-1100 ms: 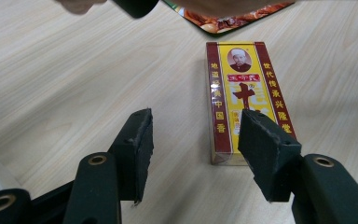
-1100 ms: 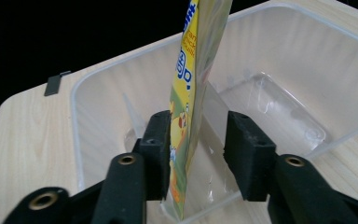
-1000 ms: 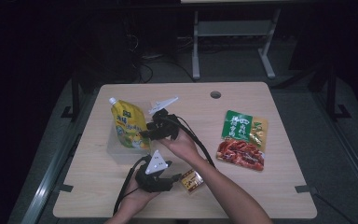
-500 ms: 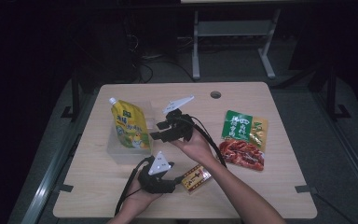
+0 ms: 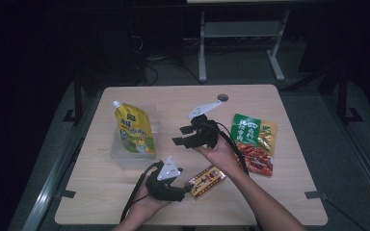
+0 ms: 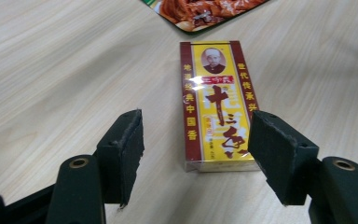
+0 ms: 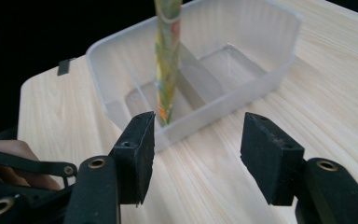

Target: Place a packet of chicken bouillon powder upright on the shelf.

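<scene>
Standing in a clear tub [image 5: 134, 155] at left is a yellow pouch [image 5: 135, 131]. Nearer, the left hand-held gripper [image 5: 189, 188] lies on the counter [image 5: 270, 197], its empty jaws having just widened, facing a seasoning box [image 6: 218, 104] whose long axis runs straight away from it. Right hand-held gripper [image 5: 178, 135], empty, jaws likewise widening, hovers facing the tub.
</scene>
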A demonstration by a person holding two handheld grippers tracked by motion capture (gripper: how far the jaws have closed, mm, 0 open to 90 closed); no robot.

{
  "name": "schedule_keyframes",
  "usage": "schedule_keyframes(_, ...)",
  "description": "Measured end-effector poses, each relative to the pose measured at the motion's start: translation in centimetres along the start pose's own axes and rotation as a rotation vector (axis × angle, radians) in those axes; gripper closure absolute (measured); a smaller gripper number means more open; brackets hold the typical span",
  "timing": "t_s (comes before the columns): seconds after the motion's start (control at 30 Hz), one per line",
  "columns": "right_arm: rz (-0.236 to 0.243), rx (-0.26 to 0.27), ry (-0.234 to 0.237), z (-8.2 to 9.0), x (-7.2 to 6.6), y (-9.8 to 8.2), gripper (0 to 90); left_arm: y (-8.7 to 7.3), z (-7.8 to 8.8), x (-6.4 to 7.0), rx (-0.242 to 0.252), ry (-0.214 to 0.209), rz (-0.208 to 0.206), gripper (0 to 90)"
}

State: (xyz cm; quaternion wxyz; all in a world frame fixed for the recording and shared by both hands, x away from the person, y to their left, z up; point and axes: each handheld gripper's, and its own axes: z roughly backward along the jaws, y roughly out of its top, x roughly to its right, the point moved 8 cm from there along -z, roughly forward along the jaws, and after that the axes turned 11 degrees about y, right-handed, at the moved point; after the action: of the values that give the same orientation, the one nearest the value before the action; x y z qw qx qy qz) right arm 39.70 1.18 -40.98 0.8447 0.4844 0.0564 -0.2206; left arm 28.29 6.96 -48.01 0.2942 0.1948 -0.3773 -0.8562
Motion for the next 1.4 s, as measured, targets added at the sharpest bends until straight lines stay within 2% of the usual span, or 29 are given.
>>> schedule_keyframes(0.13, -0.016, -0.001, -0.016, 0.9, 0.5, -0.8, 42.3, 0.1, -0.4, 0.5, -0.019, -0.012, -0.024, 31.4)
schedule_keyframes(0.37, -0.035, -0.006, -0.04, 2.1, 1.1, -2.2, 40.6, 0.1, -1.4, 1.4, -0.046, -0.029, -0.036, 28.8)
schedule_keyframes(0.4, -0.037, -0.006, -0.043, 2.3, 1.2, -2.4, 40.5, 0.1, -1.5, 1.3, -0.051, -0.028, -0.049, 28.3)
schedule_keyframes(0.7, -0.055, -0.007, -0.067, 3.8, 1.7, -3.8, 38.7, 0.0, -2.8, 1.8, -0.08, -0.026, -0.076, 26.4)
schedule_keyframes(0.9, -0.085, -0.006, -0.081, 4.6, 1.8, -4.9, 37.9, 0.0, -3.5, 2.2, -0.105, -0.028, -0.076, 25.9)
schedule_keyframes(1.17, -0.089, -0.012, -0.092, 5.4, 1.9, -5.9, 37.3, 0.0, -4.5, 2.8, -0.133, -0.037, -0.085, 27.5)
schedule_keyframes(1.3, -0.092, -0.015, -0.097, 5.7, 2.0, -6.4, 37.1, -0.1, -4.9, 2.7, -0.152, -0.031, -0.093, 29.4)
schedule_keyframes(1.4, -0.112, -0.01, -0.098, 5.8, 1.9, -6.7, 36.9, -0.1, -5.0, 2.7, -0.16, -0.034, -0.093, 29.6)
